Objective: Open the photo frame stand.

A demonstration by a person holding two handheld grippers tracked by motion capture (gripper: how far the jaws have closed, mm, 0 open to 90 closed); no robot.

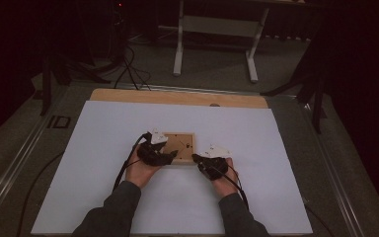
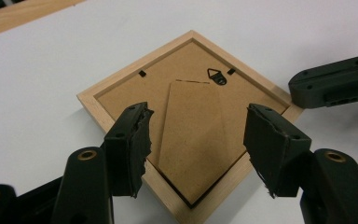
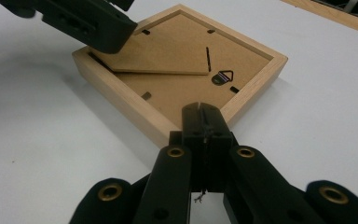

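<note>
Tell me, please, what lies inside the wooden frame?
Inside the wooden frame sits a brown backing board with a stand flap, a hanger and small clips. Whatever is under the board is covered.

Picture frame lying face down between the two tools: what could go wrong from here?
1. The left tool is open over the frame's stand flap, which already lifts at one end; prying it further might tear it off.
2. The right tool is shut and presses one corner of the picture frame. That single contact may let the frame slide or turn on the smooth white sheet.
</note>
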